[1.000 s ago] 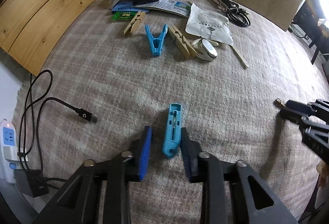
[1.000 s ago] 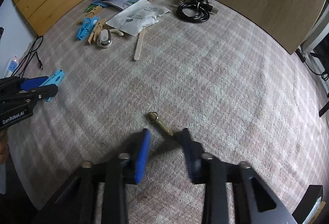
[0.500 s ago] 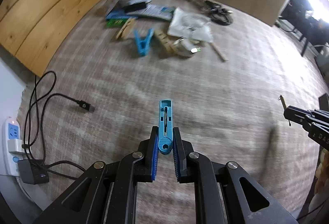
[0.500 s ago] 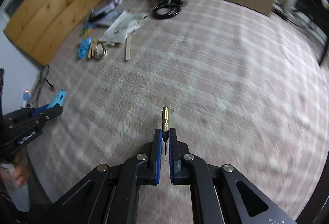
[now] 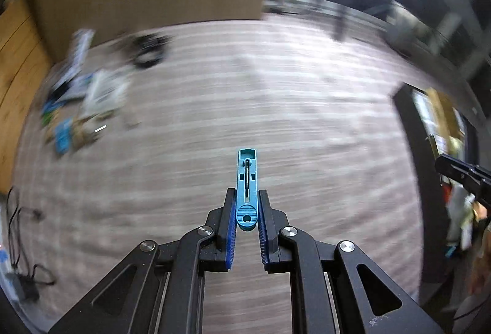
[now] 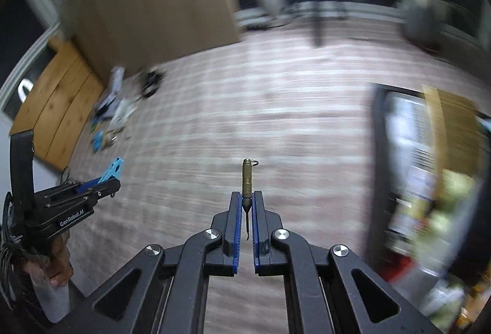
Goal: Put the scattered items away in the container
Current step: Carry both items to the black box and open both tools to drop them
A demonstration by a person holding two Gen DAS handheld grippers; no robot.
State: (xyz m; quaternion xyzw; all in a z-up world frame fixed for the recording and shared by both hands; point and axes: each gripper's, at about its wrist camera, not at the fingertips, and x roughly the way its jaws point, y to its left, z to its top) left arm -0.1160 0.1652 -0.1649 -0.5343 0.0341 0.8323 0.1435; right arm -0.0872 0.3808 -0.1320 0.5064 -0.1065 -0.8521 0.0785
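My left gripper (image 5: 247,205) is shut on a light blue plastic clothes peg (image 5: 247,180) and holds it up above the checked cloth (image 5: 245,107). My right gripper (image 6: 245,205) is shut on a small brass pin tool (image 6: 246,180) with a ring at its far end, also lifted. The left gripper and its peg (image 6: 113,170) show at the left of the right wrist view. A dark-rimmed container (image 6: 429,168) with several items inside lies at the right, and shows in the left wrist view (image 5: 411,150). The right gripper's tip (image 5: 460,173) is over it.
A blurred heap of scattered items (image 5: 79,107) lies far left on the cloth: packets, pegs, a coiled black cable (image 5: 147,51). A wooden board (image 6: 58,107) stands at the left. Cables and a power strip (image 5: 21,282) lie off the cloth's left edge.
Both grippers closed on their items, lifted them off the cloth and swung right toward the container. The views are now motion-blurred.
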